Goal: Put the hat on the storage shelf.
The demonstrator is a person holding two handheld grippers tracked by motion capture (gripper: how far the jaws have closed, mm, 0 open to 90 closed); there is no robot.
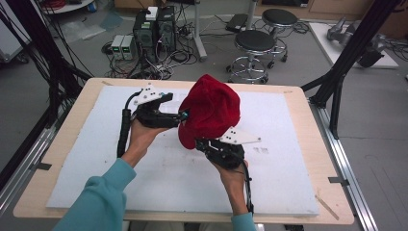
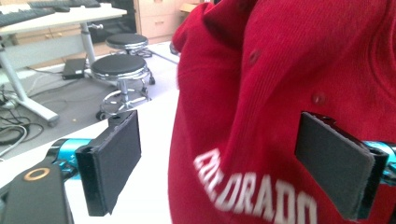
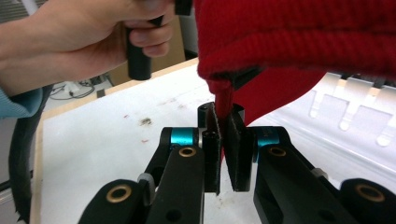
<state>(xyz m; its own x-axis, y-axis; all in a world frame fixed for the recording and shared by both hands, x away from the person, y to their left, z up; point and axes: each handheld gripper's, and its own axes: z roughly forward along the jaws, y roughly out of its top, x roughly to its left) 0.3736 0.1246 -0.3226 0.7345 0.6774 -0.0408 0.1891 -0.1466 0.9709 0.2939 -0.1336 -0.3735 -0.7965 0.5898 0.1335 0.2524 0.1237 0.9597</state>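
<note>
The right tool clamps the red cap by its edge, suspending it above the worktop; the left tool, released, straddles the crown for regrasping.

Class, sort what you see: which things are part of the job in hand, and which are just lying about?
In the job: red cap; right hand-held gripper, shut on its edge; left hand-held gripper, open beside it.

Lying about: stools; computer towers; cables.
</note>
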